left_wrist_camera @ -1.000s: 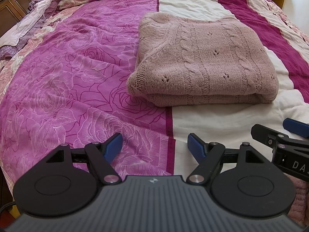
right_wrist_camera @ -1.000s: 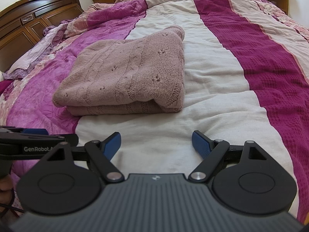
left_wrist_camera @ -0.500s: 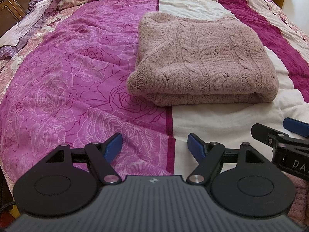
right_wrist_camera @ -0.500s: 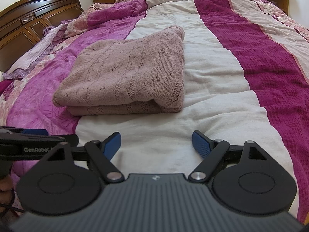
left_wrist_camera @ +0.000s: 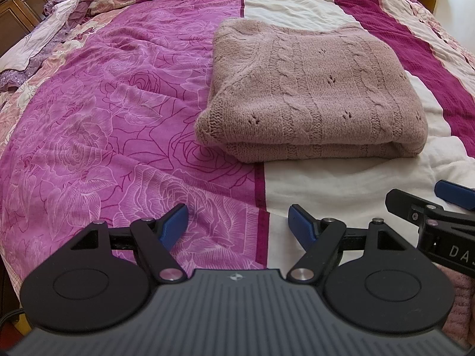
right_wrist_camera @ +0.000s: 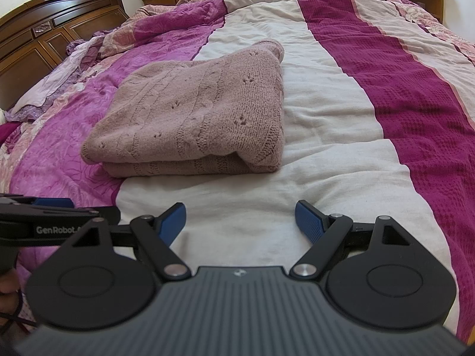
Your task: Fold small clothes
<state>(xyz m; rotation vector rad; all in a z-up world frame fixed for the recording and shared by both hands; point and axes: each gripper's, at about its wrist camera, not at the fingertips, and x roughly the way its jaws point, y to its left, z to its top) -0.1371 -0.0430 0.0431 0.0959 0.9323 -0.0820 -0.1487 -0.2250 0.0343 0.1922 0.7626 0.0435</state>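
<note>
The folded dusty-pink cable-knit sweater (left_wrist_camera: 311,95) is lying on the bed's magenta-and-cream quilt (right_wrist_camera: 341,136); left claw (left_wrist_camera: 237,225) and right claw (right_wrist_camera: 240,222) are hovering wide open, gripping nothing.

Sweater (left_wrist_camera: 314,89): dusty-pink knit wool-like yarn, cable ribs, small eyelet holes, fuzzy matt surface.

Bedspread (left_wrist_camera: 104,118): thin woven cloth with printed rose outlines, faint sheen, creased. Its cream panel (right_wrist_camera: 252,207) is soft matt cotton-like fabric, slightly rumpled. Its dark magenta stripe (right_wrist_camera: 415,89) has a waffle texture, matt.

Headboard (right_wrist_camera: 44,29): carved dark wood, varnished, semi-gloss.

Left gripper (left_wrist_camera: 237,222) and right gripper (right_wrist_camera: 240,222): matt black plastic arms, ribbed grey plastic housing, bright metal pivot pins. Finger pads (right_wrist_camera: 308,222) are blue, finely ridged, rubber-like.
</note>
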